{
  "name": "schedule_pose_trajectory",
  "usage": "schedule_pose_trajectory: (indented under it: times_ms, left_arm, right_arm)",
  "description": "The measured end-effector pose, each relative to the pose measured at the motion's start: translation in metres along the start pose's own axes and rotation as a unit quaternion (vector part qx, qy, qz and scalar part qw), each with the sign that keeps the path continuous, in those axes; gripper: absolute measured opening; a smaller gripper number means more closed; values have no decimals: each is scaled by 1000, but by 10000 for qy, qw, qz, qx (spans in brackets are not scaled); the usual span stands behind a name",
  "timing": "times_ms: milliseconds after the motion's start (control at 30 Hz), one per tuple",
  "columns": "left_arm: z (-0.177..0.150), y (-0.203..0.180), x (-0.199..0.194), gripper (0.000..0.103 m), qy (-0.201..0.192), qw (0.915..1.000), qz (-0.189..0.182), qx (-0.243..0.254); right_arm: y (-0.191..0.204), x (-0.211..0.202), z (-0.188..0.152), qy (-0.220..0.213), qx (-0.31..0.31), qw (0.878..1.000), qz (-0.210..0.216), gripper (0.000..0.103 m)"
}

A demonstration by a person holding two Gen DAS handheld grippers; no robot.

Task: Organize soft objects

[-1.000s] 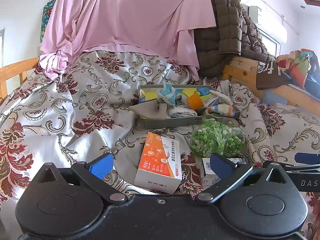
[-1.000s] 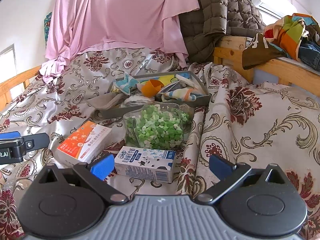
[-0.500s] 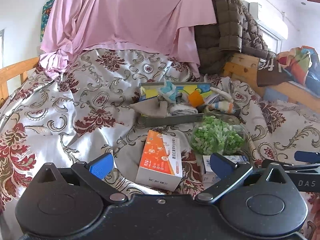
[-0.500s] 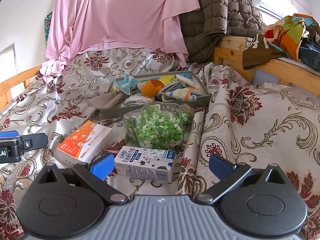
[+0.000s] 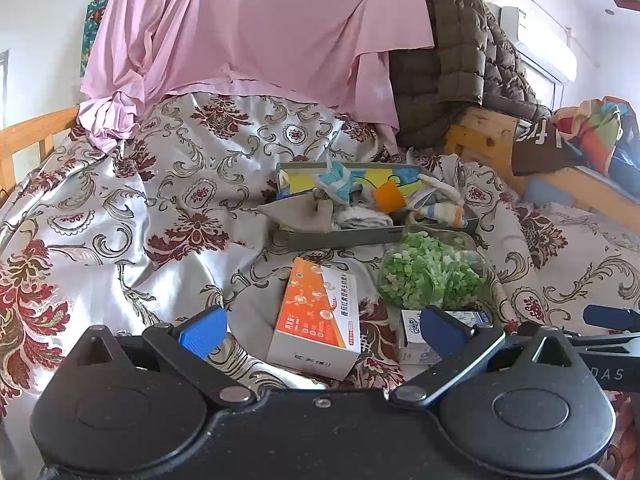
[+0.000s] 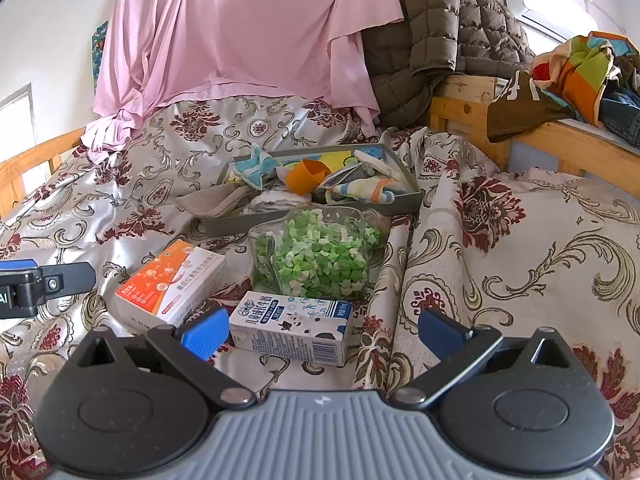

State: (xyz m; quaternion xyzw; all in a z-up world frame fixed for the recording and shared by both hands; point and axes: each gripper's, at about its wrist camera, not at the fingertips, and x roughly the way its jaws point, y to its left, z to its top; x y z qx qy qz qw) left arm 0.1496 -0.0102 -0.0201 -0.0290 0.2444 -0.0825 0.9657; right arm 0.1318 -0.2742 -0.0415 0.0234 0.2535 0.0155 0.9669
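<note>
Grey tray [image 6: 320, 216] of crumpled cloths [image 6: 356, 190] mid-frame on bed; left gripper [image 5: 322, 326] and right gripper [image 6: 320, 326] jaws spread, empty.

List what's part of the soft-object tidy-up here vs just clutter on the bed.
Job: grey tray; soft cloths and socks in it; beige cloth over its edge.

Clutter: orange box; milk carton; jar of green pieces.
</note>
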Motion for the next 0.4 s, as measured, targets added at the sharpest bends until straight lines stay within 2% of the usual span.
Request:
schedule_pose_trajectory:
  times_ms: [400]
  left_arm:
    - [1,-1,-3,102,-53,9999,-43,132]
  right_arm:
    - [1,0,-1,22,4,10000,9,103]
